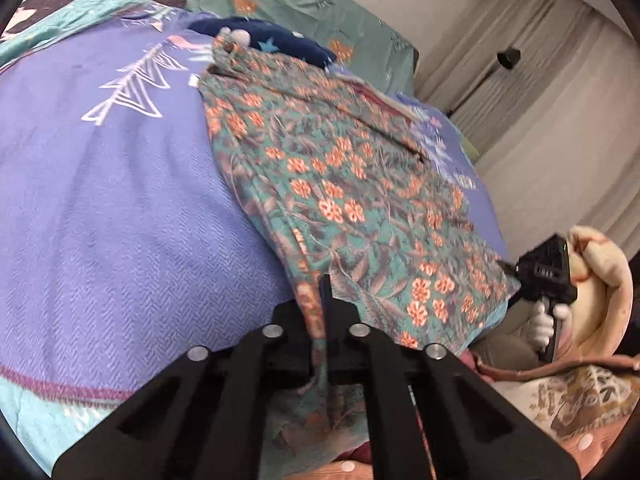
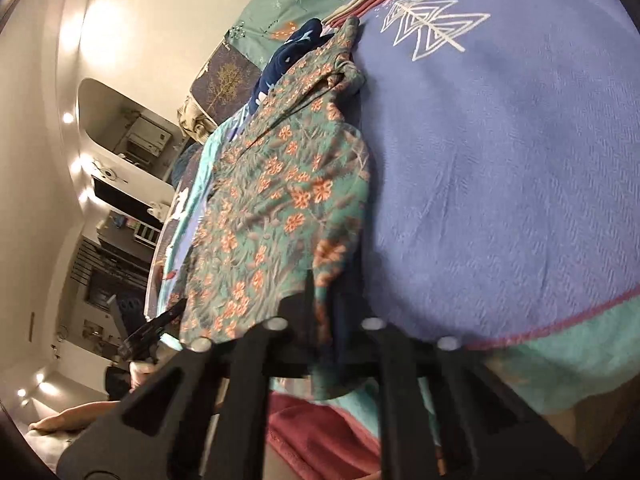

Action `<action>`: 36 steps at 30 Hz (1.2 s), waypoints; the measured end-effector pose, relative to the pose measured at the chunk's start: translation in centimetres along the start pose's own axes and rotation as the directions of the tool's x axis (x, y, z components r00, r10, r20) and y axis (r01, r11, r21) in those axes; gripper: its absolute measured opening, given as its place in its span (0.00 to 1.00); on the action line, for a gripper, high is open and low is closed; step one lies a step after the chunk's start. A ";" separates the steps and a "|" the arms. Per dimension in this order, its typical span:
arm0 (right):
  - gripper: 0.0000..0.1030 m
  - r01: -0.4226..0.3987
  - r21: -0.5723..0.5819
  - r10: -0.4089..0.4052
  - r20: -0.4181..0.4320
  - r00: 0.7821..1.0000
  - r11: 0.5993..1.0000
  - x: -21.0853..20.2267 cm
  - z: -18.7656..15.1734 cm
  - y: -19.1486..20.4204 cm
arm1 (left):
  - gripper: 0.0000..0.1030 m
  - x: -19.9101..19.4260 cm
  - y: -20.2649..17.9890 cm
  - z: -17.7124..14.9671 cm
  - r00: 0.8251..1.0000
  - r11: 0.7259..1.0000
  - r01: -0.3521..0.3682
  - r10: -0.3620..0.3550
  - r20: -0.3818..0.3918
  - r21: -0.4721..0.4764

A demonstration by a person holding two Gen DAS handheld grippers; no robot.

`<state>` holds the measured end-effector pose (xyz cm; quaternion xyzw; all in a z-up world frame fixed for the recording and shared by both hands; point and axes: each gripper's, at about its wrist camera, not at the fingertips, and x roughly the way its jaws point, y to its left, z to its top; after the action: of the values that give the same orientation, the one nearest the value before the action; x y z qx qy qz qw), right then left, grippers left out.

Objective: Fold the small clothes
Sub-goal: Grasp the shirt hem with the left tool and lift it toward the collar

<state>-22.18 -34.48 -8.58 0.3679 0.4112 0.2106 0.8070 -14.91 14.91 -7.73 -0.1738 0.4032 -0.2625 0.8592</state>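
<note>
- A small flowery garment (image 1: 340, 184), green with orange flowers, lay spread on a purple blanket (image 1: 100, 200) on the bed
- The left gripper (image 1: 326, 288) was closed tight on the near edge of the flowery garment, with the cloth pinched between its black fingers
- The right gripper (image 2: 324, 284) was closed on another part of that near edge (image 2: 320, 248)
- A dark blue cloth with stars (image 1: 288, 46) sat at the far end of the garment
- Pale curtains (image 1: 560, 100) hung beside the bed
</note>
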 end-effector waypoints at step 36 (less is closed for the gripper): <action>0.44 0.072 -0.134 -0.053 0.136 0.989 0.988 -5.8 1.4 3.8 | 0.03 -5.4 -5.5 4.9 0.963 0.990 0.093 -0.117 0.242 0.108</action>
<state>-24.52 -36.32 -2.22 0.3111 0.3526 0.1883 0.8622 -15.68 14.08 1.32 -0.1851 0.2700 -0.3031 0.8949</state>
